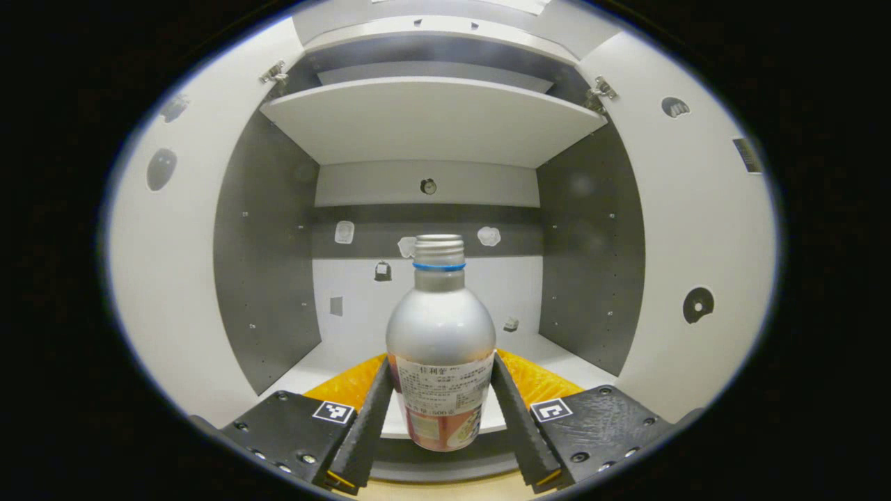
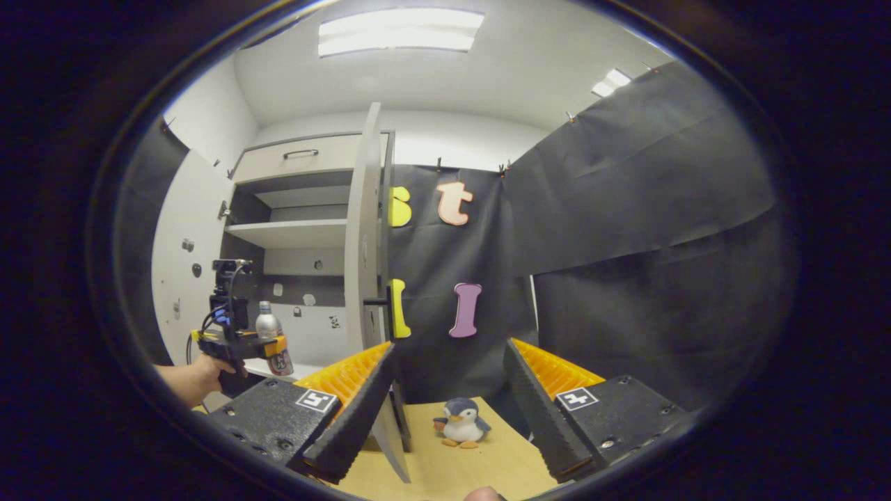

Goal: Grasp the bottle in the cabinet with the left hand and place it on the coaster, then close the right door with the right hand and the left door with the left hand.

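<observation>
I was working in a staged recording booth, not a real home: black cloth (image 2: pixel 626 209) hung as walls, a lone white cabinet (image 2: pixel 306 209) with bare shelves stood open, ceiling light panels (image 2: pixel 400 31) glowed overhead, and a toy penguin (image 2: pixel 461 423) sat on the plain wooden bench (image 2: pixel 445 466).

Toy penguin (image 2: pixel 461 422) stands upright on the wooden desk (image 2: pixel 445 466), near its middle, facing forward. Ceiling light panel (image 2: pixel 400 31) lit overhead, a second smaller light (image 2: pixel 611 81) near the top edge of the black cloth wall (image 2: pixel 626 229).
</observation>
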A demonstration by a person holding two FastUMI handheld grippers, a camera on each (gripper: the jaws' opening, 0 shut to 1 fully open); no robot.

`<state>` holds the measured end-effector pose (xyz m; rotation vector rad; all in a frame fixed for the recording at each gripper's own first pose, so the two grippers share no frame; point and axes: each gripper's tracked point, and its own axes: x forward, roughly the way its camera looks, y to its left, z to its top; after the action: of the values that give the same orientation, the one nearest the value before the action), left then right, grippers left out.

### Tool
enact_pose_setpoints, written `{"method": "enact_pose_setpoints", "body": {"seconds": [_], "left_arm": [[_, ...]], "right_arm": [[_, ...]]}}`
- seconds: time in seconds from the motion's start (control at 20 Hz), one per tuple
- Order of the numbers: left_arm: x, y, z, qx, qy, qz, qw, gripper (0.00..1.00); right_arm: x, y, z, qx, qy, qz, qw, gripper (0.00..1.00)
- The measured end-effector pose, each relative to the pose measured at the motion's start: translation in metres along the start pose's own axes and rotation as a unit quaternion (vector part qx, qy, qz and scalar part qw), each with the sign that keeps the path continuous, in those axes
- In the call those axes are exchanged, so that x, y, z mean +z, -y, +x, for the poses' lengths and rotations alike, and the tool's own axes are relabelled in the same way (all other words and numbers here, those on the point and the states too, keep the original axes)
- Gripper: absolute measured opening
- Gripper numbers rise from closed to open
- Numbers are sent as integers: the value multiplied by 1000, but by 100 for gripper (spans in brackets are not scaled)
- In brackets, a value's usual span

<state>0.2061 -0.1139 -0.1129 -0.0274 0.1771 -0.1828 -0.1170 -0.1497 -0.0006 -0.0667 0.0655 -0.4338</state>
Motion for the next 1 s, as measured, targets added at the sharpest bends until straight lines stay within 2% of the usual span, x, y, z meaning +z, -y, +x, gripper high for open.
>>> {"method": "enact_pose_setpoints", "body": {"seconds": [0.1, 0.15, 0.25, 0.3, 0.4, 0.55, 0.6, 0.65, 0.75, 0.95, 1.0], "left_arm": [[-3, -3, -11, 1, 3, -2, 1000, 81], [-5, -4, -18, 4, 5, 0, 1000, 77], [-14, -3, -31, 5, -2, 2, 1000, 81], [-20, -3, -40, 6, -4, 2, 1000, 77], [-28, -4, -55, 9, -4, 3, 1000, 81], [-39, -4, -74, 7, 10, 5, 1000, 81], [-44, -3, -81, 6, 12, 10, 1000, 77], [-52, 0, -87, 4, 12, 17, 1000, 81], [-71, 4, -99, -3, 0, 25, 1000, 77], [-107, 19, -122, -27, -18, 13, 999, 81], [-115, 23, -128, -32, -24, 9, 999, 77]], "right_arm": [[-5, -10, 3, 24, -7, 4, 1000, 99], [-7, -10, 4, 29, -10, 7, 1000, 99], [-10, -11, 5, 34, -13, 13, 999, 100], [-11, -12, 7, 38, -14, 16, 999, 100], [-13, -17, 9, 44, -16, 20, 999, 100], [-16, -23, 11, 51, -18, 17, 998, 100], [-16, -26, 11, 53, -19, 17, 998, 100], [-17, -29, 11, 58, -22, 16, 998, 100], [-21, -35, 13, 64, -27, 15, 997, 100], [-23, -38, 16, 60, -24, 4, 998, 100], [-22, -38, 16, 58, -21, 1, 998, 100]]}}
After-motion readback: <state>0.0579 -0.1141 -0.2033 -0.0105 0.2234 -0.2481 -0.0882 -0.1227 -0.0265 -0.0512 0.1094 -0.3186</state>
